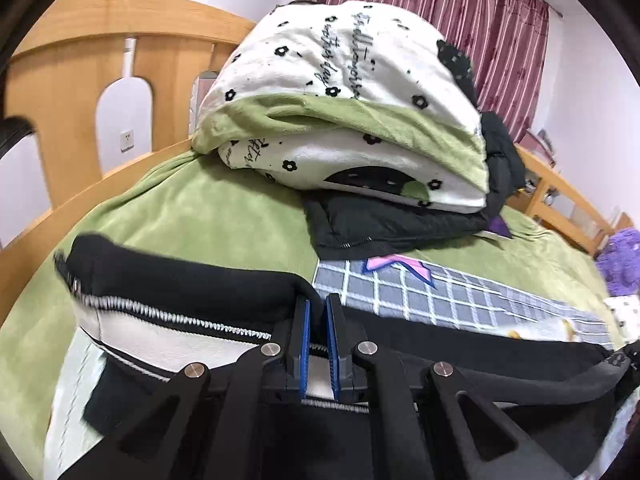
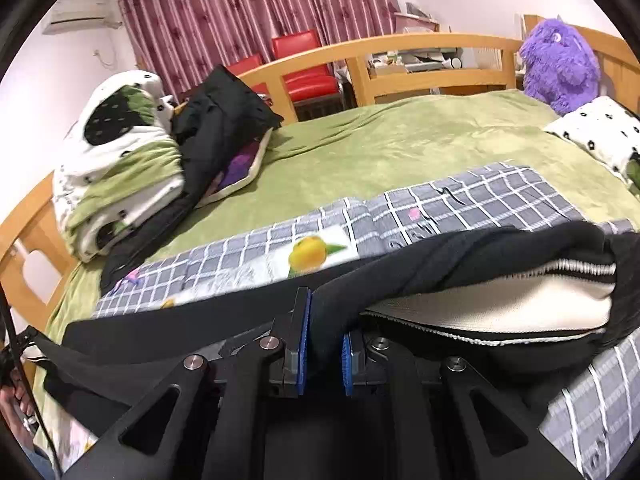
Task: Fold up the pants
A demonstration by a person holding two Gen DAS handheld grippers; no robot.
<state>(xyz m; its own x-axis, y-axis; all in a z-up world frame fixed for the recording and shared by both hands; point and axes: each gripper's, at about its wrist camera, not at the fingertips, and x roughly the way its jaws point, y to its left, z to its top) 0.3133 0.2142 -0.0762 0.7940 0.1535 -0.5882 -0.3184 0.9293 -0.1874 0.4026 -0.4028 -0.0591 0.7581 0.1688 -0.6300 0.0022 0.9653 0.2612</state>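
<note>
Black pants (image 1: 188, 280) with a white panel and zigzag white stitching lie across a grey checked sheet on the bed. In the left wrist view my left gripper (image 1: 318, 312) is shut on the pants' black edge, its blue pads (image 1: 306, 344) pinching the cloth, which is lifted off the sheet. In the right wrist view my right gripper (image 2: 324, 320) is shut on a thick bunch of the same pants (image 2: 460, 264), held up between its blue pads (image 2: 347, 364). The cloth stretches between both grippers, and its white inner side (image 2: 500, 304) shows at the right.
A grey checked sheet (image 2: 460, 196) covers part of the green bedspread (image 2: 400, 140). A folded flower-print quilt (image 1: 352, 112) sits on a black jacket (image 1: 380, 228) at the bed's end. There is a purple plush toy (image 2: 560, 64), a pillow (image 2: 600, 132), a wooden bed frame (image 1: 72, 80) and red chairs (image 2: 304, 64).
</note>
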